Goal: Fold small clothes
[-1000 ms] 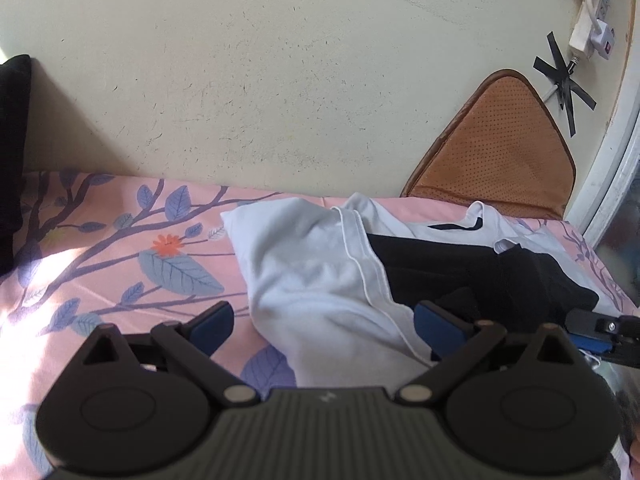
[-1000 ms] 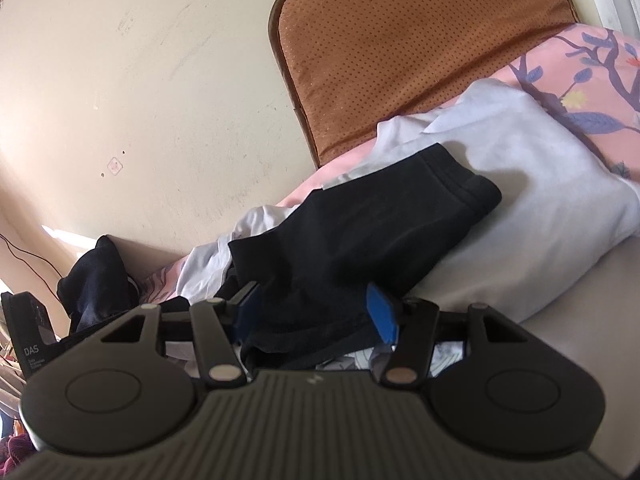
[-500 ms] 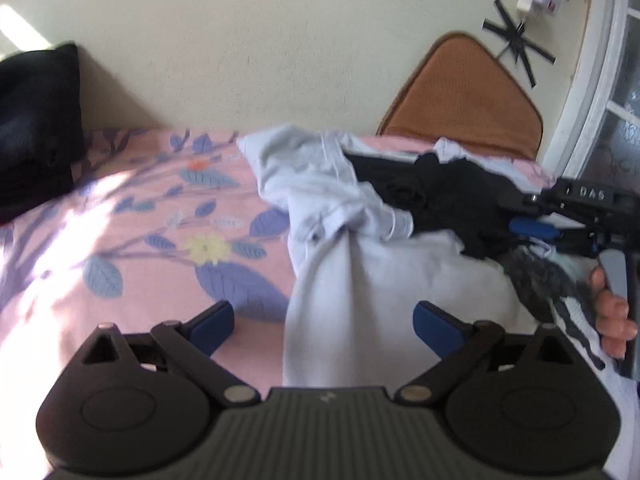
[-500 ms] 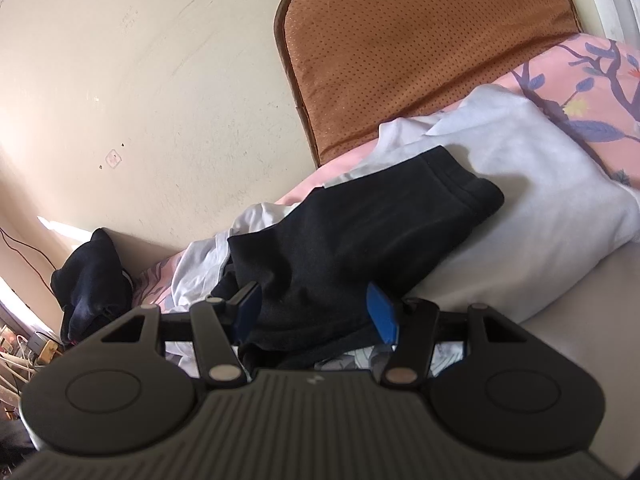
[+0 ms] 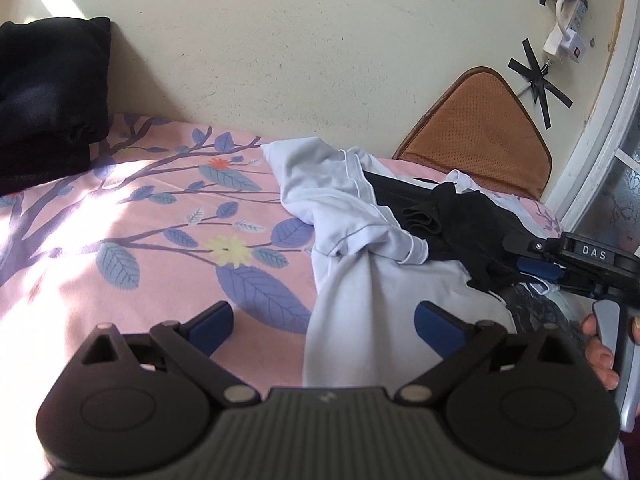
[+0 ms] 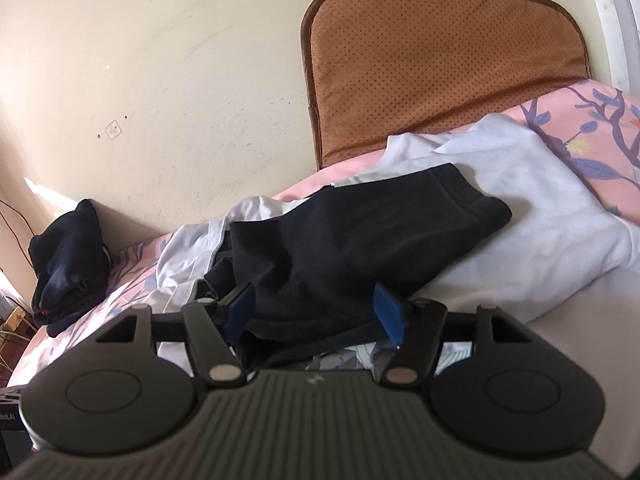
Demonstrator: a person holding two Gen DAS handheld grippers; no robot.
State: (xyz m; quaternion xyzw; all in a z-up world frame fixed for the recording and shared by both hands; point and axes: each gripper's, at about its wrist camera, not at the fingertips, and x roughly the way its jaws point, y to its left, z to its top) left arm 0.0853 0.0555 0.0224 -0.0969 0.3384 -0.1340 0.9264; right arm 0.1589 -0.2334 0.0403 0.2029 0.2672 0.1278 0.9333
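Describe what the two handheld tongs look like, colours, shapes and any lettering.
Both tongs match: a dark grey ribbed body, two round black discs at the sides, black linkage arms with pale round pivot pins, and blue pads on the fingers. The left tongs show this close up. The right tongs do too; seen from the left wrist, a white DAS label and a grey trigger show. No sleeve is visible.

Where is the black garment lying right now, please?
The black garment lies on the white clothes before the brown cushion, its near end between the opening right gripper.
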